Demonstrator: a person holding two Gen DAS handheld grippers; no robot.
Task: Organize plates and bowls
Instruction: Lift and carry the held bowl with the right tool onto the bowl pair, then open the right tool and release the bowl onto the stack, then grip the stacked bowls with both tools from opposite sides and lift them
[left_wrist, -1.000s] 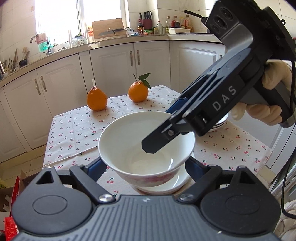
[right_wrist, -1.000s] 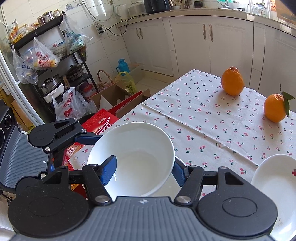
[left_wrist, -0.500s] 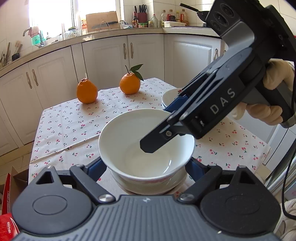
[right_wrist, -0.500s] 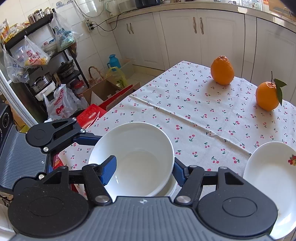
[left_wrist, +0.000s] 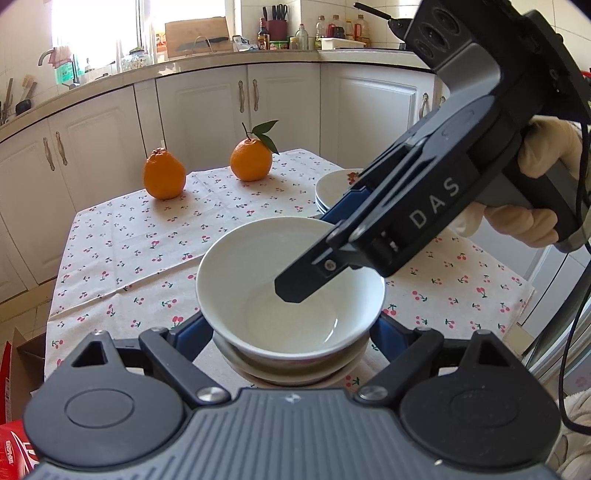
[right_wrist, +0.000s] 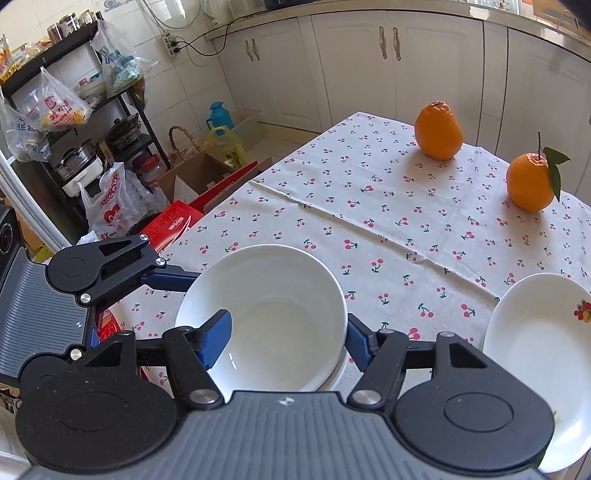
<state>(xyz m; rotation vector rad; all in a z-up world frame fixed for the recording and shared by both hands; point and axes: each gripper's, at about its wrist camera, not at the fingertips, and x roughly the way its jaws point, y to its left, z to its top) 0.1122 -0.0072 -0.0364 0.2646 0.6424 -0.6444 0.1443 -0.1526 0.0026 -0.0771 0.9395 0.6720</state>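
A white bowl (left_wrist: 258, 258) (right_wrist: 273, 280) sits nested on another bowl (left_wrist: 295, 371) near the table's front edge. My right gripper (right_wrist: 284, 332) is open, one blue finger inside the bowl and the other outside its right rim; in the left wrist view it (left_wrist: 314, 266) reaches over the bowl. My left gripper (left_wrist: 291, 332) is open, its fingers low on either side of the bowl stack, and shows at the left of the right wrist view (right_wrist: 166, 277). A stack of white plates (left_wrist: 332, 188) (right_wrist: 532, 339) with a fruit print lies to the right.
Two oranges (left_wrist: 164, 177) (left_wrist: 251, 158) stand at the far side of the cherry-print tablecloth (right_wrist: 388, 221). White cabinets (left_wrist: 207, 110) lie behind the table. Boxes, bags and a shelf rack (right_wrist: 92, 147) stand on the floor beyond the table's left edge.
The bowl has come down and now sits nested on the lower bowl. Both grippers stay around it with their fingers apart.
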